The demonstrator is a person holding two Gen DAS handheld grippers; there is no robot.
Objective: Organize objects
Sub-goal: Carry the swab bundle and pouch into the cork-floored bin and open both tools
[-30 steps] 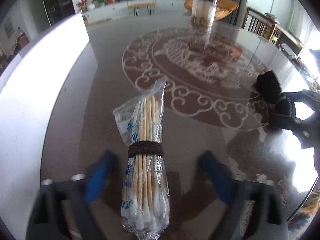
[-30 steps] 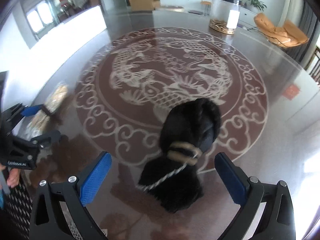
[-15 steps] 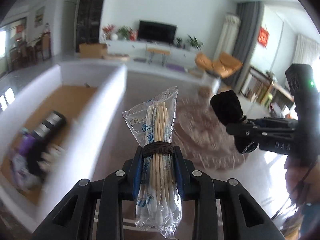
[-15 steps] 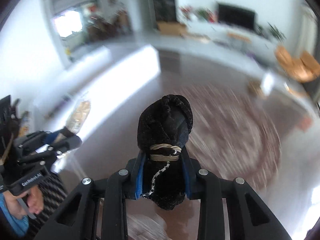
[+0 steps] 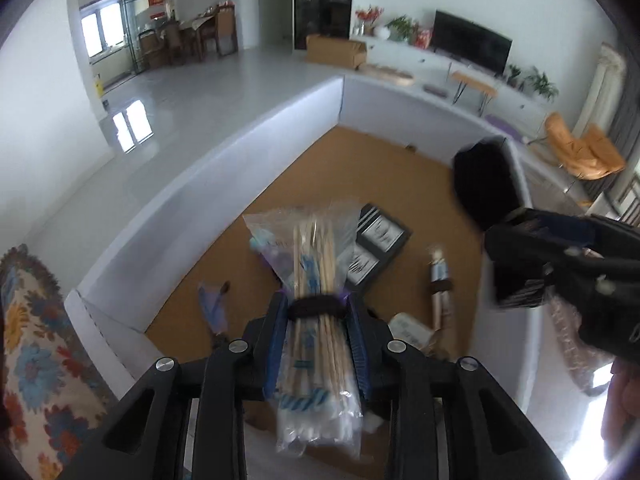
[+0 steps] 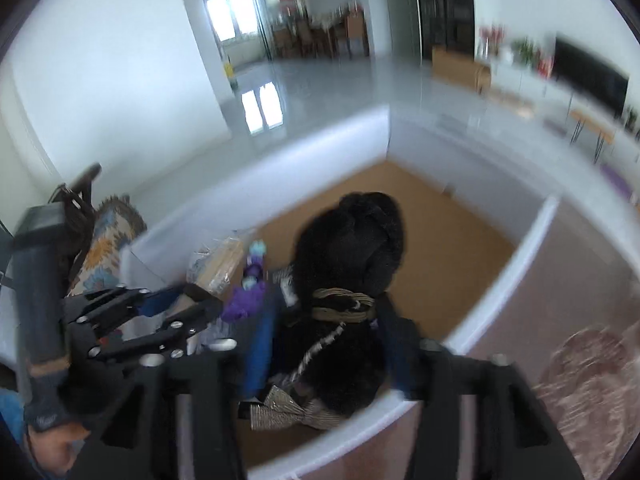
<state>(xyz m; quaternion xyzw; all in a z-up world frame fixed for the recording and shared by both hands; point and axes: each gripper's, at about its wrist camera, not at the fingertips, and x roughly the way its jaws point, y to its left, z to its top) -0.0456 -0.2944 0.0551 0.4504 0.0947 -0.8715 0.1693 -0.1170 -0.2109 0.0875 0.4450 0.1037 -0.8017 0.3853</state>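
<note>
My left gripper is shut on a clear bag of cotton swabs bound with a dark band, held above the white-walled box with a brown floor. My right gripper is shut on a black fuzzy bundle tied with tan cord, also over the box. In the left wrist view the right gripper and its bundle hang at the right. In the right wrist view the left gripper with its swab bag is at the left.
Inside the box lie a black packet with white labels, a blue item, a banded stick bundle and a purple item. A patterned cushion sits left of the box. The patterned table is at the right.
Both grippers shut on their objects on the table, lifted them and carried them left. They now hang over the box instead of the table.
</note>
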